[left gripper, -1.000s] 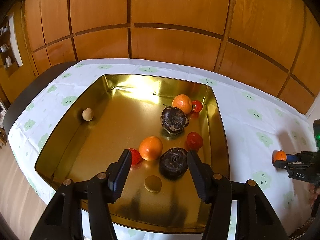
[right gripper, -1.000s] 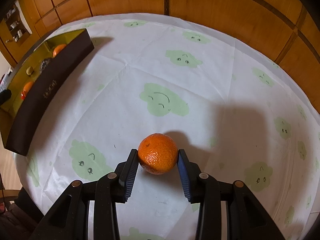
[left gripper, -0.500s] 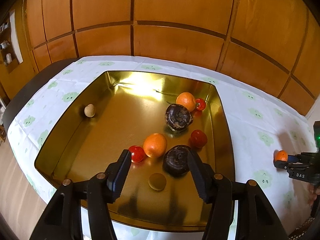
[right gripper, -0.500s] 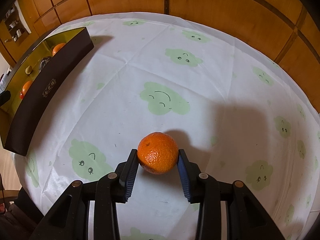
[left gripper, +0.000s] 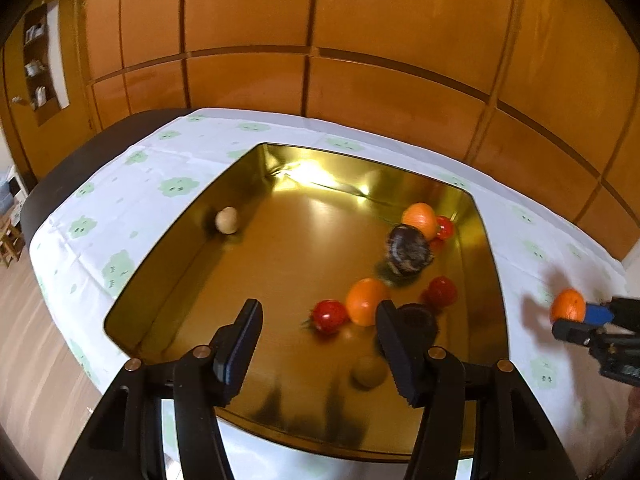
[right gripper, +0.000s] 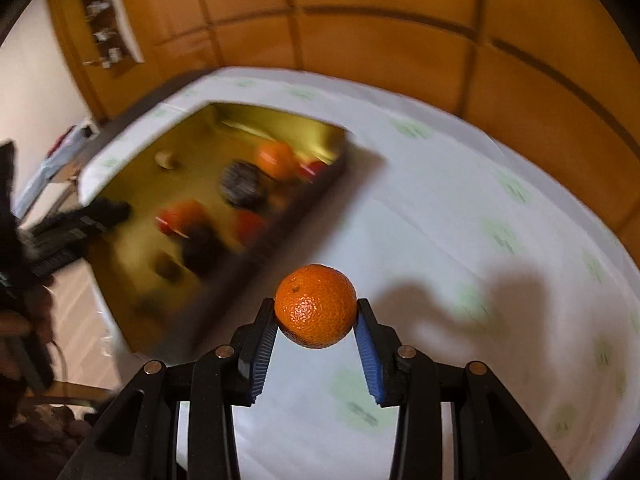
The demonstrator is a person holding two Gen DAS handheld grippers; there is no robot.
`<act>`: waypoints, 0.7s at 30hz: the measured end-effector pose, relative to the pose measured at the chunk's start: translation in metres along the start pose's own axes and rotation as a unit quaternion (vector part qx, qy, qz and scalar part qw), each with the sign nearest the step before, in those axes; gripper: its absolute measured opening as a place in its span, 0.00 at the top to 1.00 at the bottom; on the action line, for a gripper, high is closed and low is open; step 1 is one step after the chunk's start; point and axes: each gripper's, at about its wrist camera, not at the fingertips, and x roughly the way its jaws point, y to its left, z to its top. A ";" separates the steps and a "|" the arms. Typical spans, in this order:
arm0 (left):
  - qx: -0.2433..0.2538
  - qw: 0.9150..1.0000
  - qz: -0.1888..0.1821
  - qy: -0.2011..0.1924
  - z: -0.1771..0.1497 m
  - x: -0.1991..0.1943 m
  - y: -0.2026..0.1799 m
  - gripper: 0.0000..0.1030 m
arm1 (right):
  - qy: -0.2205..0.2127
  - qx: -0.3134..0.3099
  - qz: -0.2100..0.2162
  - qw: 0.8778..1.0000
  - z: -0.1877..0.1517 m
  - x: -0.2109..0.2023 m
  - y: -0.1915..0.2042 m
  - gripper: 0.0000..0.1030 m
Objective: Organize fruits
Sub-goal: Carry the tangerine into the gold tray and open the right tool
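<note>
Orange mandarin [right gripper: 315, 306], clamped in right jaws, has risen off the tablecloth [right gripper: 440, 208]; left jaws empty.

A: What fills the top of the frame?
B: Wood-panelled wall [left gripper: 360, 32], and a wall shelf [left gripper: 42, 60] at upper left.
A: Lower left?
B: Pale wooden floor [left gripper: 28, 340].

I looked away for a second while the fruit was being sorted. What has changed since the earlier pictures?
The right gripper, still shut on the orange, has lifted it off the tablecloth and swung toward the gold tray. The left gripper drifted a little above the tray, jaws open and empty. Fruit in the tray lies as before.
</note>
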 end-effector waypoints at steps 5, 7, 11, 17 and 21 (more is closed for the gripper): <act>-0.009 1.000 0.000 -0.002 -0.002 -0.001 0.010 0.42 | -0.019 -0.030 0.028 0.999 0.034 0.009 0.042 0.62; -0.010 1.000 -0.001 -0.002 -0.002 -0.002 0.012 0.42 | -0.014 -0.034 0.034 0.999 0.046 0.021 0.053 0.62; -0.014 1.000 -0.004 0.000 -0.003 -0.001 0.016 0.42 | 0.000 -0.033 0.032 0.999 0.063 0.051 0.067 0.62; -0.018 1.000 -0.007 0.006 -0.007 0.002 0.018 0.42 | 0.037 -0.020 0.037 0.998 0.064 0.083 0.070 0.62; -0.018 1.000 -0.007 0.007 -0.007 0.004 0.019 0.42 | 0.053 -0.012 0.047 0.997 0.059 0.091 0.069 0.61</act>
